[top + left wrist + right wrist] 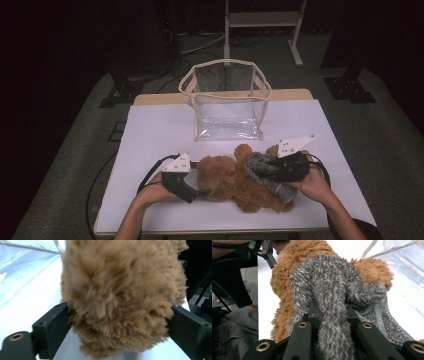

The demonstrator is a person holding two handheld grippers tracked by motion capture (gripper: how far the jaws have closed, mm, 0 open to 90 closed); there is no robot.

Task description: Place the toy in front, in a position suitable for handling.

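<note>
White-topped table (150, 130) in a dark room, clear bag (227, 100) at the back. Teddy bear (225, 180) lies up front; left gripper (202, 192) spread wide around its head, right gripper (262, 170) pinching its grey sweater (272, 180).

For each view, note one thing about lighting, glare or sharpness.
High view: white table cover brightly lit, surroundings near black. Left gripper view: teddy bear fur soft, too close for focus. Right gripper view: grey garment fibres sharp, clear bag glaring.
</note>
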